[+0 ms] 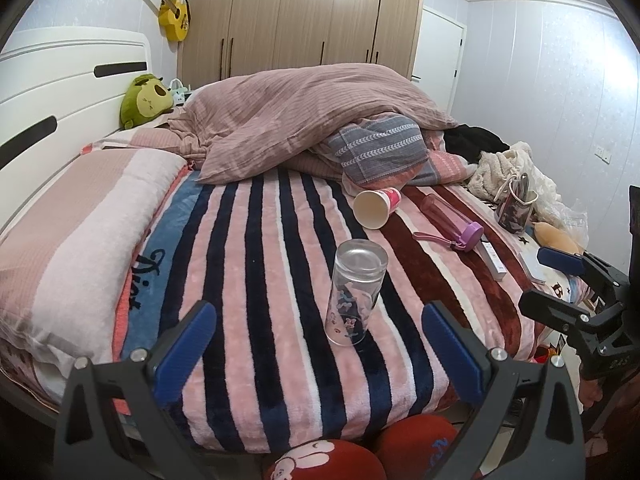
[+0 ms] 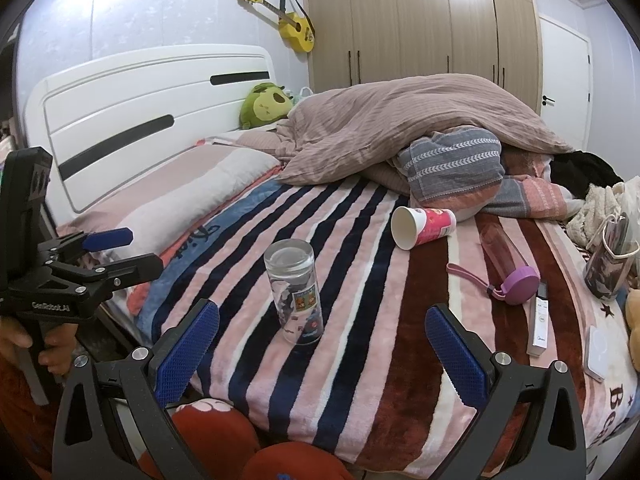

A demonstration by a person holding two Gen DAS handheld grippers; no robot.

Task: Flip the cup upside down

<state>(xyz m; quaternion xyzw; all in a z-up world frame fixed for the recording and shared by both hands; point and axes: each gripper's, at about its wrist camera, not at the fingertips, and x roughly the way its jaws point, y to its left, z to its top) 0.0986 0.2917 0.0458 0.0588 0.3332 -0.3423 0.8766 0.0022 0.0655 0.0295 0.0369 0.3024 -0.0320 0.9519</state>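
A clear glass cup [image 1: 354, 292] with cartoon prints stands on the striped blanket [image 1: 256, 280], thick base uppermost, leaning slightly. It also shows in the right wrist view [image 2: 295, 292]. A pink and white paper cup [image 1: 376, 206] lies on its side farther back, mouth toward me; the right wrist view shows it too [image 2: 422, 226]. My left gripper [image 1: 320, 344] is open and empty, just short of the glass cup. My right gripper [image 2: 322, 344] is open and empty, also near the glass cup. Each gripper shows in the other's view, the right [image 1: 560, 276] and the left [image 2: 120, 252].
A pink bottle with a purple lid [image 1: 450, 218] lies right of the paper cup. A white remote [image 1: 494, 260] and a white box [image 2: 598, 354] lie near the bed's right edge. A rumpled duvet [image 1: 304, 116] fills the back. Red slippers [image 1: 328, 460] sit below the bed's front edge.
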